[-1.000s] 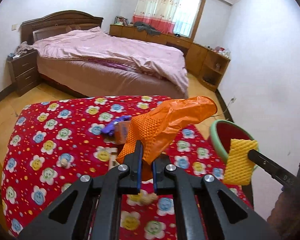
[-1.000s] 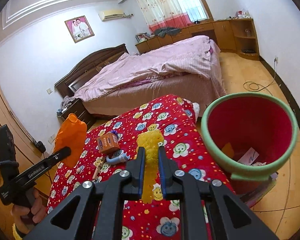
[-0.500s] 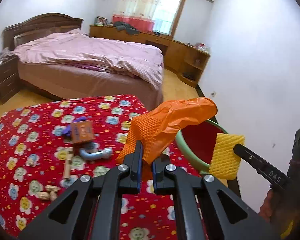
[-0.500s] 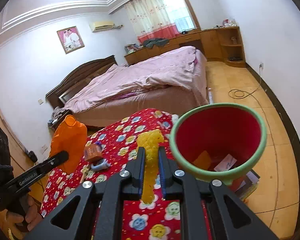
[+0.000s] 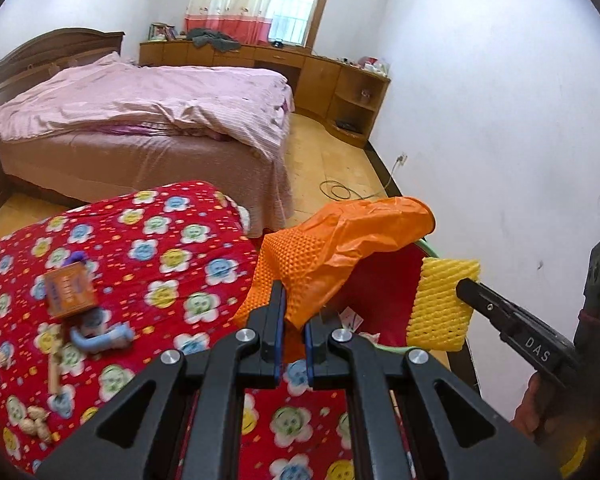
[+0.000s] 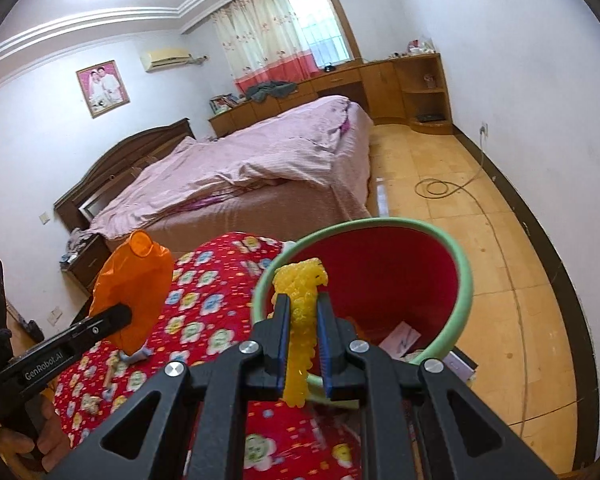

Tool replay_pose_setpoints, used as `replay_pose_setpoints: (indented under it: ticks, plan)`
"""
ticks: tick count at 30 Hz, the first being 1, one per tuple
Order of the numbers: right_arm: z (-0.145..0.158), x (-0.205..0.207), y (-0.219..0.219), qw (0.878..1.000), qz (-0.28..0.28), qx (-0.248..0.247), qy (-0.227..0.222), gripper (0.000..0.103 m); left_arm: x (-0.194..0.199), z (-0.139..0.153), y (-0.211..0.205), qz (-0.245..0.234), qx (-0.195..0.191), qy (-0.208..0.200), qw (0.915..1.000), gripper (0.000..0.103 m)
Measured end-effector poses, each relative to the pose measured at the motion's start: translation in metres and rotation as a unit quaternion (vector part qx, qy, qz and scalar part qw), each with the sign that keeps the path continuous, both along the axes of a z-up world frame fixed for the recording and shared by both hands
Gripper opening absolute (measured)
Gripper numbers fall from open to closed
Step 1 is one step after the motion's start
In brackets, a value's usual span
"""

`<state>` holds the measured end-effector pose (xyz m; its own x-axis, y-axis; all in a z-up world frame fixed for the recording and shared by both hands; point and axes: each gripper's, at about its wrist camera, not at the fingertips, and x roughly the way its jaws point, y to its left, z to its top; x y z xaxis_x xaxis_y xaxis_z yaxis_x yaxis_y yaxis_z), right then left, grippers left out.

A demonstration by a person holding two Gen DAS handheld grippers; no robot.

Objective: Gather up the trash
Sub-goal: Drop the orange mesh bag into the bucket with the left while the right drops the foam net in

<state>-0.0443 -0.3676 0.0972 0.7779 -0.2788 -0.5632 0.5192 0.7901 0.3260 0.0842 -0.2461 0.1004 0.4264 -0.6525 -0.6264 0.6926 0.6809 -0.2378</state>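
Note:
My left gripper is shut on an orange rubber glove and holds it in the air at the table's right edge, next to the red bin with a green rim. My right gripper is shut on a yellow foam fruit net and holds it over the bin's near rim. The net also shows in the left wrist view, and the glove in the right wrist view. Paper scraps lie in the bin.
The table has a red flowered cloth. On it lie an orange box, a blue curved piece, a stick and peanuts. A bed stands behind. A white wall is on the right.
Both grippers have moved right, from over the table toward the bin. The net is now over the bin's rim and the glove is beside the bin. Both grips are unchanged.

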Motion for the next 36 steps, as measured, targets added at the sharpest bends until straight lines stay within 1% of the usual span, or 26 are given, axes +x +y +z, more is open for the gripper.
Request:
replay_pose_setpoints:
  ticks: [10, 15, 18, 23, 25, 26, 27, 30, 32, 34, 36]
  plan:
    - [-0.025, 0.009, -0.038, 0.999, -0.022, -0.004, 0.030, 0.015, 0.008, -0.027, -0.066, -0.035, 0.024, 0.025, 0.9988, 0.006]
    - [-0.037, 0.014, -0.052, 0.999, -0.026, -0.004, 0.042, 0.015, 0.011, -0.043, -0.092, -0.045, 0.044, 0.027, 0.9976, 0.007]
    - [-0.044, 0.016, -0.059, 0.998, -0.028, 0.000, 0.048, 0.015, 0.011, -0.052, -0.103, -0.049, 0.056, 0.029, 0.9968, 0.007]
    - [-0.054, 0.020, -0.065, 0.998, -0.030, 0.005, 0.055, 0.017, 0.011, -0.060, -0.114, -0.056, 0.063, 0.030, 0.9959, 0.007]
    - [-0.057, 0.021, -0.068, 0.998, -0.029, 0.011, 0.056, 0.020, 0.011, -0.060, -0.117, -0.058, 0.065, 0.029, 0.9958, 0.012]
    - [-0.058, 0.021, -0.069, 0.998, -0.029, 0.014, 0.056, 0.020, 0.010, -0.059, -0.117, -0.060, 0.063, 0.029, 0.9958, 0.017]
    - [-0.059, 0.022, -0.069, 0.998, -0.028, 0.016, 0.056, 0.020, 0.010, -0.058, -0.118, -0.060, 0.062, 0.028, 0.9959, 0.025]
    - [-0.061, 0.023, -0.073, 0.998, -0.025, 0.022, 0.053, 0.021, 0.008, -0.053, -0.117, -0.056, 0.055, 0.020, 0.9967, 0.041]
    - [-0.061, 0.024, -0.074, 0.998, -0.020, 0.024, 0.051, 0.022, 0.007, -0.051, -0.115, -0.055, 0.049, 0.017, 0.9971, 0.043]
    - [-0.061, 0.025, -0.073, 0.998, -0.017, 0.023, 0.051, 0.024, 0.008, -0.049, -0.114, -0.053, 0.047, 0.015, 0.9974, 0.044]
    - [-0.061, 0.025, -0.073, 0.998, -0.014, 0.025, 0.050, 0.032, 0.008, -0.048, -0.111, -0.047, 0.048, 0.016, 0.9976, 0.044]
